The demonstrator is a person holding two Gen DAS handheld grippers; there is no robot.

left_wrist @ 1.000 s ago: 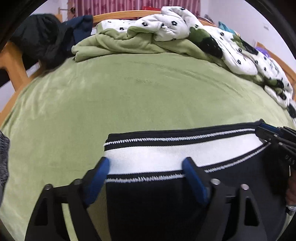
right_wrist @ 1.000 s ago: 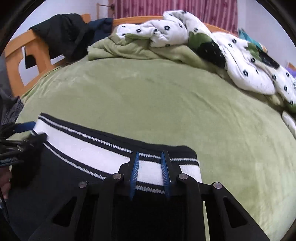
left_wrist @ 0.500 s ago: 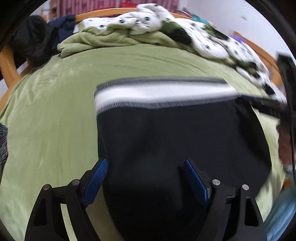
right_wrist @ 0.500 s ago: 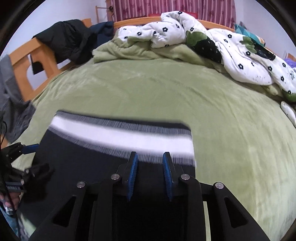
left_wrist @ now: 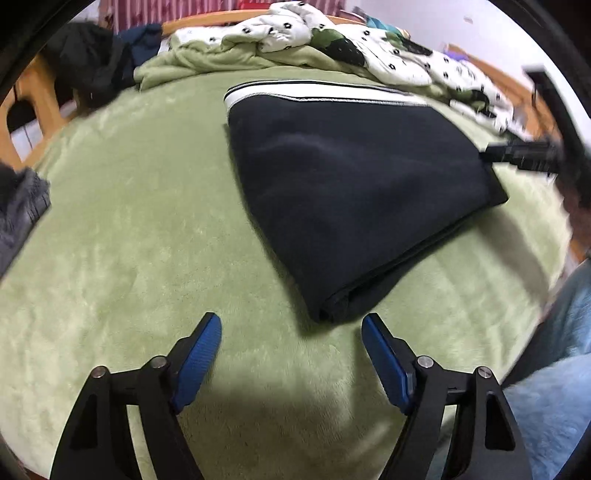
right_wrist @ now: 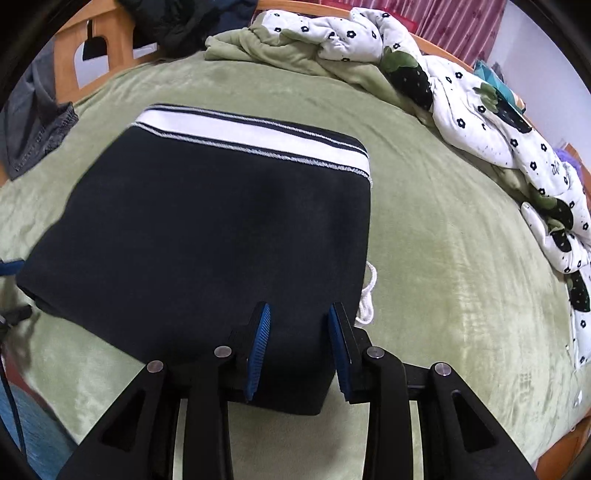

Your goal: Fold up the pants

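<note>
A bed (right_wrist: 461,240) spread with a green plush blanket fills the room. Its wooden frame (right_wrist: 70,62) runs round the far side, dark clothes (left_wrist: 88,62) heaped over it. Behind the frame hangs a reddish striped curtain (right_wrist: 476,22) (beside a pale wall (right_wrist: 546,66)). A flower-print quilt (right_wrist: 480,122) is bunched along the bed's far edge.

A green fleece blanket (right_wrist: 436,236) covers the bed. Along its far edge lies a bunched white quilt with black flowers (right_wrist: 480,122), trailing down the right side, and a crumpled green blanket (right_wrist: 266,48) sits just beside it. Dark jackets (left_wrist: 92,62) are heaped at the far left corner against the wooden bed frame (right_wrist: 70,62). A grey garment (right_wrist: 33,125) lies at the left edge.
</note>
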